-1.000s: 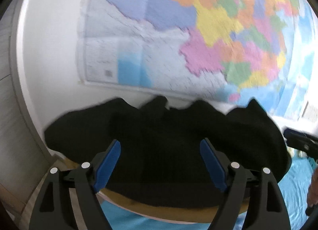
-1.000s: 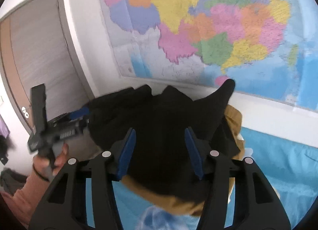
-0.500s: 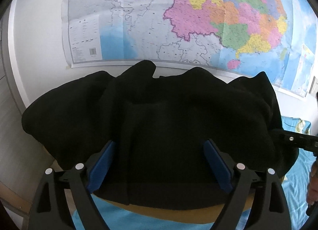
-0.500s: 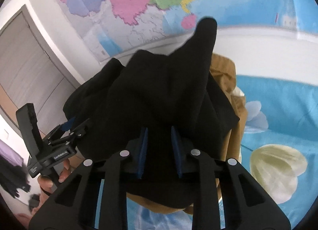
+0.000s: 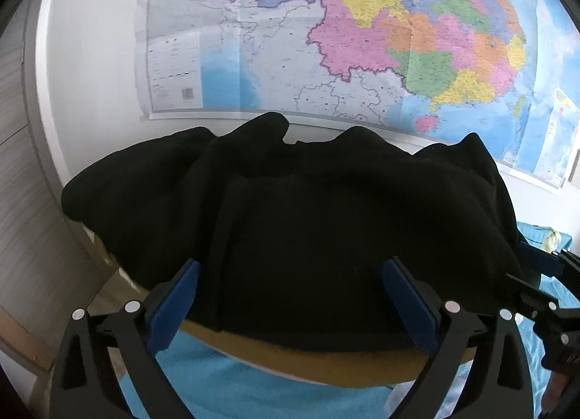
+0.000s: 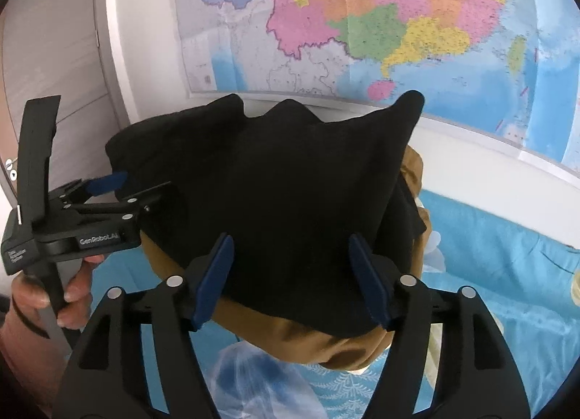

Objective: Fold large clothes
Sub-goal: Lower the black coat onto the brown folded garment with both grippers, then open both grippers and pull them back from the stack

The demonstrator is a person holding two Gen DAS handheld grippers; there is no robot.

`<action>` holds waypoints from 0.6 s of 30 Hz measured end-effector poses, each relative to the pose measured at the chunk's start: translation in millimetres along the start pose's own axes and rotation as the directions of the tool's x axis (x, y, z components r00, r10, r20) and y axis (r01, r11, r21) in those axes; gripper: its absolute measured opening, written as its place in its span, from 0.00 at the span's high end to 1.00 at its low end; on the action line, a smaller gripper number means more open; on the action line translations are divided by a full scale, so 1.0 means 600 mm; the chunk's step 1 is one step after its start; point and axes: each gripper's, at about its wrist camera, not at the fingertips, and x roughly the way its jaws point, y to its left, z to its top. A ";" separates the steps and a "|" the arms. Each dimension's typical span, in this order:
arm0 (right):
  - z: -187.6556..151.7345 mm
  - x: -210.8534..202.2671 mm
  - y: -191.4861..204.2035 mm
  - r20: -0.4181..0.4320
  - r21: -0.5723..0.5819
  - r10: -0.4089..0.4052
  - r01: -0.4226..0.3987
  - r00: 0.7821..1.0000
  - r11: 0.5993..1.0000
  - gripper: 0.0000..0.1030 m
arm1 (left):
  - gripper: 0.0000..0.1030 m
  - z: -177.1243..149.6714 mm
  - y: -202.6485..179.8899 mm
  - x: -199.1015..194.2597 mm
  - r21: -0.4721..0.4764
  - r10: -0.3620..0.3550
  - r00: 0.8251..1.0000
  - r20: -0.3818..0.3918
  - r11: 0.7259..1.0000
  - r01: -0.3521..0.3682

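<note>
Black garment (image 5: 326, 230) — heaped on a tan garment (image 5: 311, 361) over my blue bedsheet (image 6: 507, 274), below the wall map (image 5: 362, 38). My left gripper (image 5: 290, 295) — jaws wide apart, level before the heap. My right gripper (image 6: 290, 274) — jaws apart, holding nothing.

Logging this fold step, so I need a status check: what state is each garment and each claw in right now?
black garment: folded, lying on top of the brown garment.
brown garment: under the black one, only its edges showing.
left claw: open, holding nothing.
right claw: open, holding nothing.
wall map: flat on the wall.
</note>
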 end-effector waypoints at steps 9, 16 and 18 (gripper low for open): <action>-0.037 -0.052 0.021 0.078 -0.023 -0.012 0.014 0.997 1.000 0.10 | 0.06 -0.035 -0.022 -0.063 -0.010 0.005 0.999 0.038 1.000 -0.005; -0.070 -0.077 0.025 0.089 -0.038 -0.025 0.028 0.996 0.999 0.06 | 0.06 -0.079 -0.051 -0.087 -0.016 -0.025 1.000 0.004 1.000 0.025; -0.079 -0.085 0.025 0.093 -0.036 -0.023 0.026 0.995 0.999 0.06 | 0.06 -0.088 -0.055 -0.092 -0.014 -0.016 1.000 0.006 1.000 0.016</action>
